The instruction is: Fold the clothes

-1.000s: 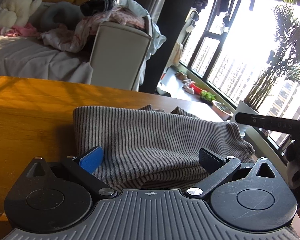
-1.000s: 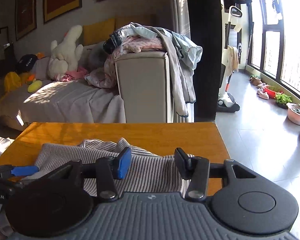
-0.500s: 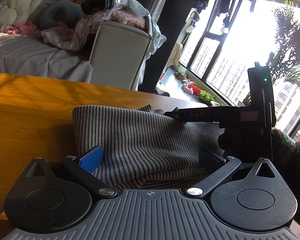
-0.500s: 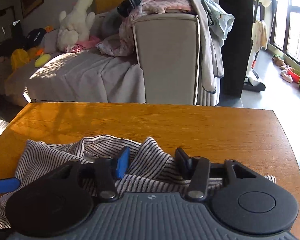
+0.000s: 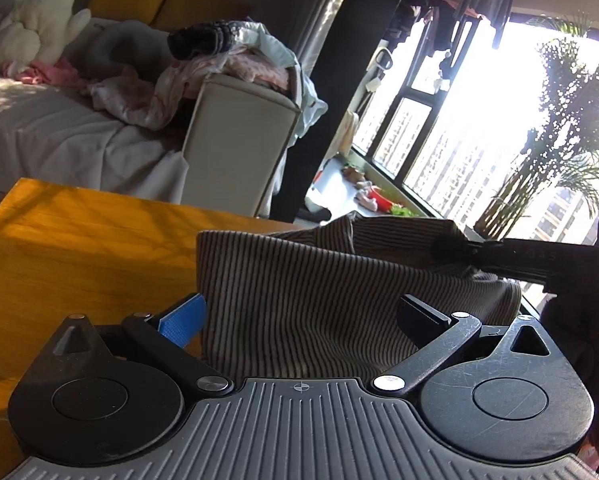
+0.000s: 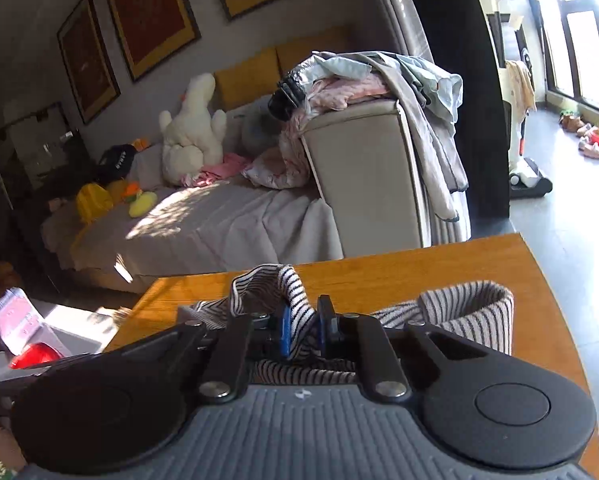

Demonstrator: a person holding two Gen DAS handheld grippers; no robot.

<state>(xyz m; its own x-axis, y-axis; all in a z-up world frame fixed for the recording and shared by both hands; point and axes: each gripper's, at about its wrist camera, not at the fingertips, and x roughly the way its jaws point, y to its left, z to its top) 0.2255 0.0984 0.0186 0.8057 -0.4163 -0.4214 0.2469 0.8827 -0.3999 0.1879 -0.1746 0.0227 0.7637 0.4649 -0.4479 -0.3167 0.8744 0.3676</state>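
A grey-and-white striped knit garment [image 5: 299, 276] lies bunched on the orange wooden table [image 5: 79, 248]. My left gripper [image 5: 303, 316] is open wide, and the garment's near part lies between its blue pad [image 5: 183, 320] and its black finger [image 5: 423, 316], untouched by either. In the right wrist view the right gripper [image 6: 304, 328] is closing its jaws, and its blue pads [image 6: 285, 330] pinch a raised fold of the striped garment [image 6: 467, 312]. Seen from the left wrist, the right gripper [image 5: 455, 249] reaches in from the right and holds the garment's far right edge lifted off the table.
Behind the table [image 6: 439, 264] stands a sofa armrest [image 6: 363, 176] piled with loose clothes [image 6: 359, 80], with a white plush toy [image 6: 191, 128] on the seat. A window and a potted palm [image 5: 559, 140] are to the right. A notebook [image 6: 15, 316] lies lower left.
The right gripper's jaws have closed onto a fold of the striped garment and pulled it up. In the left wrist view the right gripper dropped to the garment's right edge and that edge rose.
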